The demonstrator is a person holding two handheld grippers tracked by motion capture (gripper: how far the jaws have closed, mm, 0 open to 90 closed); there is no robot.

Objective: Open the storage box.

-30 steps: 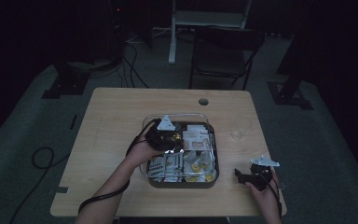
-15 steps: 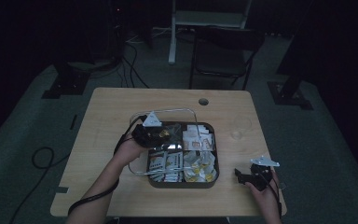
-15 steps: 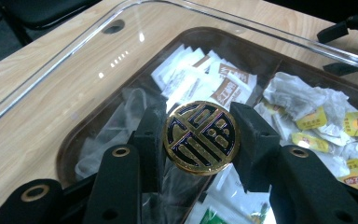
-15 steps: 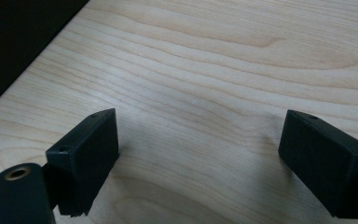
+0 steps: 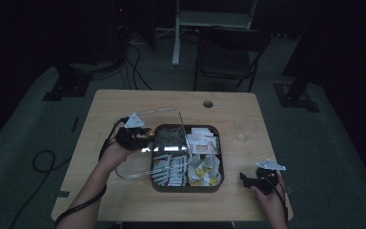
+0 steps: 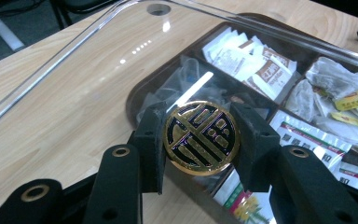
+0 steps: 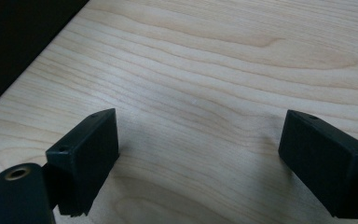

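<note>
Since a second ago, the left gripper [image 5: 140, 136] has carried the clear lid [image 5: 150, 143] leftward, off the box's middle toward its left edge. Its jaws clamp the lid's round gold-and-black knob [image 6: 201, 136], and the lid hangs tilted, half over the dark compartment box [image 5: 217, 183] of packets and half over the wooden table [image 5: 248, 114]. Well apart, the right gripper [image 5: 255, 180] rests near the table's right edge, jaws spread wide on nothing
</note>
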